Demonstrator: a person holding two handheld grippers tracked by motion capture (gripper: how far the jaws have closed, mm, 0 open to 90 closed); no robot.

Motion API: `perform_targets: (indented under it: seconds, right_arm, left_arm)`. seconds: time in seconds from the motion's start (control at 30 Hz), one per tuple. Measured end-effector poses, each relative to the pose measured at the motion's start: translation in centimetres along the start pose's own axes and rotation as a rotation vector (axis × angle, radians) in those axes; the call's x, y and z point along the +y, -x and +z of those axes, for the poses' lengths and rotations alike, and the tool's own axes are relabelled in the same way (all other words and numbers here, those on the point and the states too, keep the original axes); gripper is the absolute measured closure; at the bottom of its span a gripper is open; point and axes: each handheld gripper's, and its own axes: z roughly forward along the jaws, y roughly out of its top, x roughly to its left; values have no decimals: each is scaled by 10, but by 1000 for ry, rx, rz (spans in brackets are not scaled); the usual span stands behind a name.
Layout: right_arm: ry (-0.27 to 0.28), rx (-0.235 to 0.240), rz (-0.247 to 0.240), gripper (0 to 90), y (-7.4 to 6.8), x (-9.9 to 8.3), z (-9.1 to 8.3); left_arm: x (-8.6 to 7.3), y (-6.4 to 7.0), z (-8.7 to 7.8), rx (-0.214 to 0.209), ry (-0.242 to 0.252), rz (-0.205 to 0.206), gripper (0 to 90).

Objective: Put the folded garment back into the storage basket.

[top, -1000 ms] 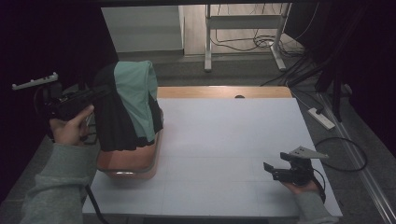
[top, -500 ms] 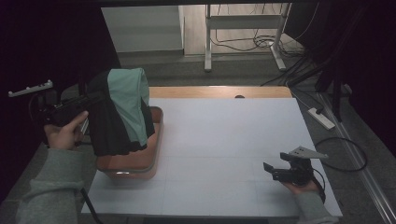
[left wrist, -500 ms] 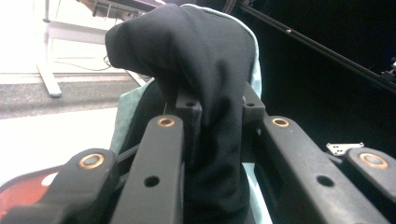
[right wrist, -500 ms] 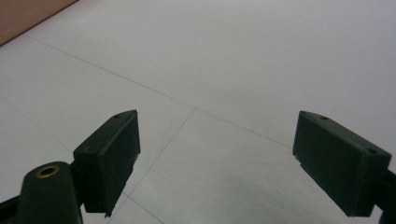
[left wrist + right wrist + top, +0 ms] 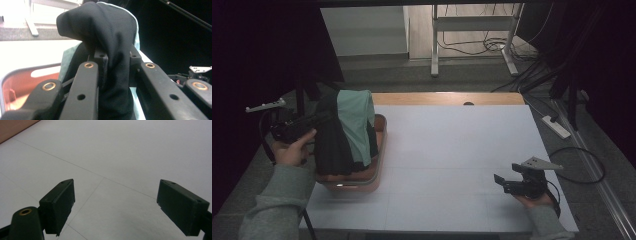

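Since the earlier frame, we note the left claw (image 5: 323,119) has drawn the cloth (image 5: 346,132) leftward, clamped shut on it above the bin (image 5: 379,150), seemingly lifting it out. Right claw (image 5: 501,183) rests wide open, empty, well right of the bin.

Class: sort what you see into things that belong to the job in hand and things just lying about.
In the job:
- left tongs, shut on black and green garment
- orange basket beneath it

Lying about:
- right tongs, open over the white table
- power strip on the floor
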Motion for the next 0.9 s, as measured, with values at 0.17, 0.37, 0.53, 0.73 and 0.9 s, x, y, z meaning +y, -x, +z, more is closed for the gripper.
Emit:
perform_targets:
  seconds: [0.17, 0.37, 0.53, 0.73, 0.9]
  right_arm:
    - [-3, -1, -1, 155, 0, 0, 0]
    - [-4, -1, -2, 155, 0, 0, 1]
    - [-4, -1, -1, 155, 0, 0, 0]
    - [-6, 0, -1, 155, 0, 0, 1]
    - [-9, 0, 0, 155, 0, -1, 1]
  left_arm:
    - [-8, -9, 6, 8, -15, -22, 763]
    - [-12, -13, 12, 17, -33, -29, 762]
    - [-19, -19, 22, 34, -75, -38, 762]
    - [-28, -27, 33, 48, -112, -63, 761]
    - [-33, -31, 41, 68, -147, -68, 759]
